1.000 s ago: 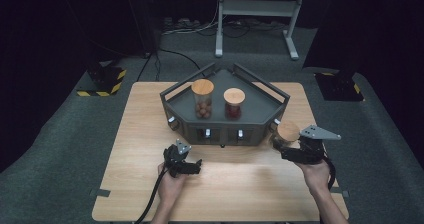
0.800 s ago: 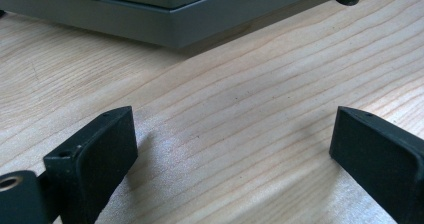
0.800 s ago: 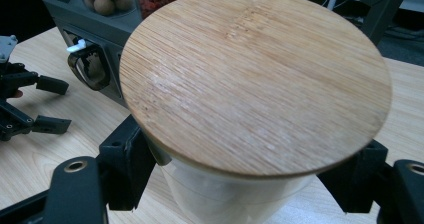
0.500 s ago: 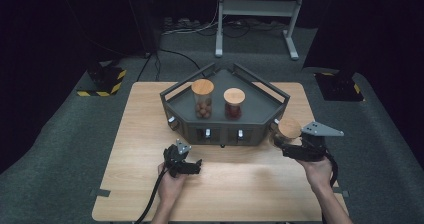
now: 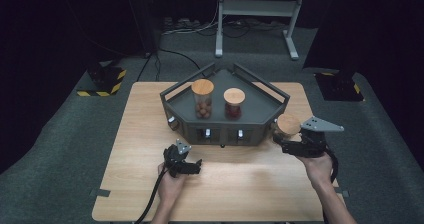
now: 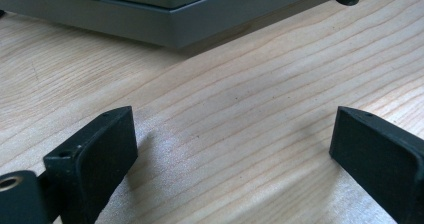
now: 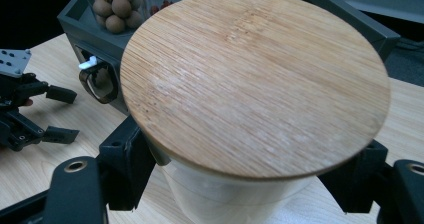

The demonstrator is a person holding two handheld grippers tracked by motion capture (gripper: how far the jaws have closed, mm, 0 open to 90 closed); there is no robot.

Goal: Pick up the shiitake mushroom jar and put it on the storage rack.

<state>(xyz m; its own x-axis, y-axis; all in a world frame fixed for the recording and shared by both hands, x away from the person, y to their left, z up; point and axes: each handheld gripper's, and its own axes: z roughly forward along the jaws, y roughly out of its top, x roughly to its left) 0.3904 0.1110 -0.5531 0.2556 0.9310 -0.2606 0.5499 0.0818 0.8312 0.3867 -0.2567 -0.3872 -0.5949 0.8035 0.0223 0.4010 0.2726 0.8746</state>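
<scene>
My right gripper [image 5: 286, 135] is shut on a clear jar with a round bamboo lid [image 5: 288, 124], held just off the right front corner of the grey rack [image 5: 270, 115]. In the right gripper view the lid [image 7: 255, 79] looms large, and both black jaws of the right gripper [image 7: 242, 163] press on the glass below it. My left gripper [image 5: 196, 166] rests low over the wooden table in front of the rack. Its jaws stand wide, and the left gripper [image 6: 234, 120] has only bare wood between them.
Two lidded jars stand in the rack: one with brown balls [image 5: 202, 100], one with red contents [image 5: 233, 104]. Small latches [image 5: 207, 133] line the rack's front. On the floor are a striped base [image 5: 105, 81] at the left and a metal stand [image 5: 255, 14] behind.
My right gripper has shifted slightly with the jar, a little higher beside the rack. The left gripper has stayed where it was.
</scene>
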